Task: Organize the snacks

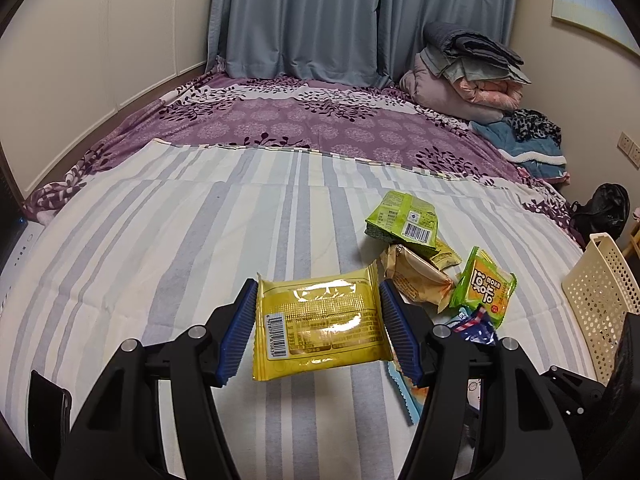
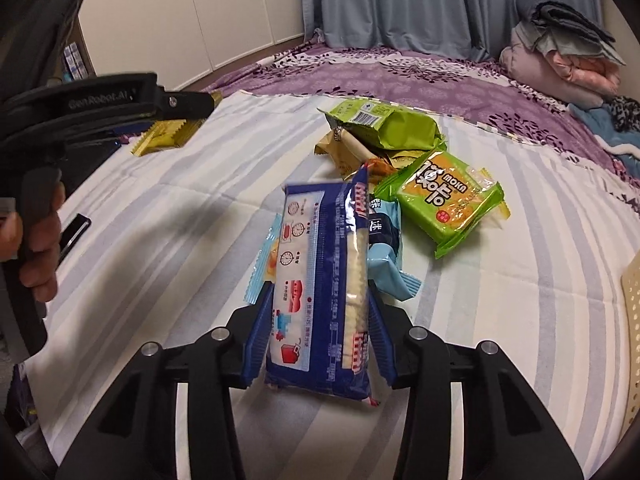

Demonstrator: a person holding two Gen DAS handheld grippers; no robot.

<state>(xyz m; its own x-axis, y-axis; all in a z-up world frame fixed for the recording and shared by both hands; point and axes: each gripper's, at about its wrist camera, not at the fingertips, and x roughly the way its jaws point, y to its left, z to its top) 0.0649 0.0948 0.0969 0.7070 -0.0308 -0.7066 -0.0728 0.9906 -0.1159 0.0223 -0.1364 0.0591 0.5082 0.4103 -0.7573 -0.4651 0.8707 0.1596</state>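
My left gripper (image 1: pixel 318 286) is shut on a yellow snack packet (image 1: pixel 320 328), its blue pads pressing both short edges above the striped sheet. The same packet (image 2: pixel 164 136) shows at the upper left of the right wrist view. My right gripper (image 2: pixel 320 286) is shut on a long blue cracker packet (image 2: pixel 316 300), held lengthwise between the pads. A pile of snacks lies just beyond: a green bag (image 2: pixel 384 124), a green-orange MOKA packet (image 2: pixel 444 200), a beige wrapper (image 2: pixel 348 148) and a light blue packet (image 2: pixel 386 248).
A cream perforated basket (image 1: pixel 600 292) stands at the right edge of the bed. Folded bedding (image 1: pixel 468 72) is stacked at the far right by the curtain. A black bag (image 1: pixel 604 208) sits past the bed. A person's hand (image 2: pixel 40 248) grips the left tool.
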